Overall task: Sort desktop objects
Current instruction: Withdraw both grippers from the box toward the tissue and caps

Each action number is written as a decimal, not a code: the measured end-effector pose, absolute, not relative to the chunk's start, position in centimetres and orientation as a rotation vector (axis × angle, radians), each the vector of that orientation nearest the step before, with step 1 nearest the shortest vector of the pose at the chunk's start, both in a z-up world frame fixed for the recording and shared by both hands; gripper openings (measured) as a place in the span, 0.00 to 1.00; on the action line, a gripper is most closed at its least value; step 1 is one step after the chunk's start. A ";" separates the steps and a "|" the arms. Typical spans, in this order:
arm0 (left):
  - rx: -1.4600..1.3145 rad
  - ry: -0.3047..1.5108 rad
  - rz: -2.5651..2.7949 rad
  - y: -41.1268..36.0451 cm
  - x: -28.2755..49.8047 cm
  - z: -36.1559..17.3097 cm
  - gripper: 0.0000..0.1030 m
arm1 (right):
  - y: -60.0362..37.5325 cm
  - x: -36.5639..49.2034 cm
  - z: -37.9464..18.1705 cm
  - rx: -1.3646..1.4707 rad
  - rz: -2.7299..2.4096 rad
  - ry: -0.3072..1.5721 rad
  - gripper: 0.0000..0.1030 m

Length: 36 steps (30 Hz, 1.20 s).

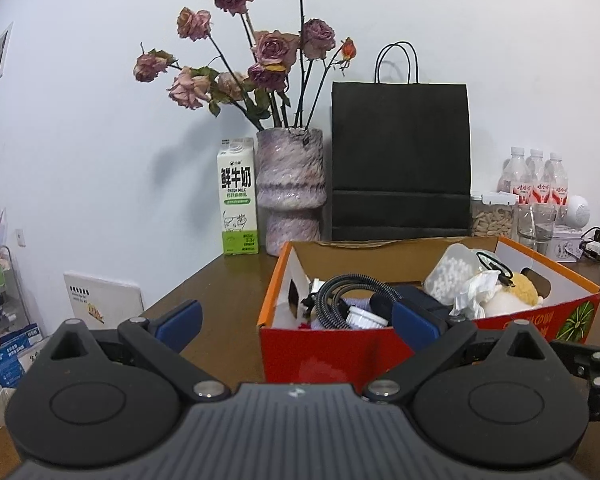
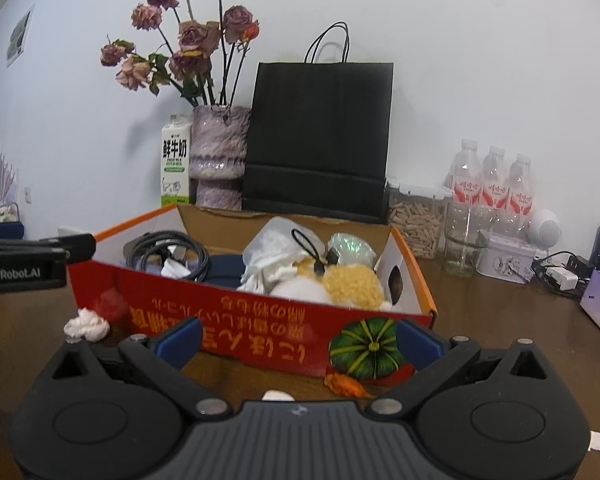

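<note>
Red box [image 2: 204, 300] sits mid-counter [image 2: 500, 340], already loaded: coiled cable [image 1: 340, 292] at its left end, plush toy [image 2: 352, 284], white tissue, clear lidded tub [image 1: 452, 272]. Loose on the counter in front of the box: crumpled white tissue [image 2: 87, 325] near its left corner, a small orange scrap [image 2: 346, 385] below the pumpkin print, and a pale object whose edge just shows above the gripper body, too hidden to name.

Left gripper [image 1: 296, 318]: fingers spread wide, nothing between them, hanging at the box's left front corner. Right gripper [image 2: 298, 340]: fingers likewise wide apart and empty, facing the box's front wall.

Judged step: gather the remaining loose bits into the box. The orange scrap lies nearest the right gripper; the tissue could go to either.

Advice: drop low and level to the counter, straddle the piece, close gently as both look light and crushable. Lift clear of the box rim before releasing inside, to avoid nudging the wall.
</note>
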<state>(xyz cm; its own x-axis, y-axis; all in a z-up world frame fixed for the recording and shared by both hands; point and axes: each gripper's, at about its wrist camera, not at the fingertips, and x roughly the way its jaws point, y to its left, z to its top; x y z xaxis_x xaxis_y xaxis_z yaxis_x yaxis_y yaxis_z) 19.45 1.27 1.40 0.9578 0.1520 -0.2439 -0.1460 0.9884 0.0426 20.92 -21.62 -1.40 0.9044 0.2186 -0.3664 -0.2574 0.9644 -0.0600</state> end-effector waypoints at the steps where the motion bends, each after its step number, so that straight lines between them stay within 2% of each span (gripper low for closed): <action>1: 0.024 0.254 0.152 1.5 19.3 1.4 1.00 | -21.6 20.7 -1.5 -0.111 0.246 0.372 1.00; 25: 0.040 0.460 0.118 5.3 18.7 -0.5 1.00 | -22.4 20.2 -3.3 -0.149 0.227 0.522 1.00; 29: 0.043 0.531 0.079 5.3 20.0 -1.1 1.00 | -22.8 21.1 -3.7 -0.124 0.229 0.575 0.98; 36: 0.038 0.625 0.059 4.7 22.7 -1.9 1.00 | -22.6 22.8 -4.4 -0.078 0.264 0.673 0.86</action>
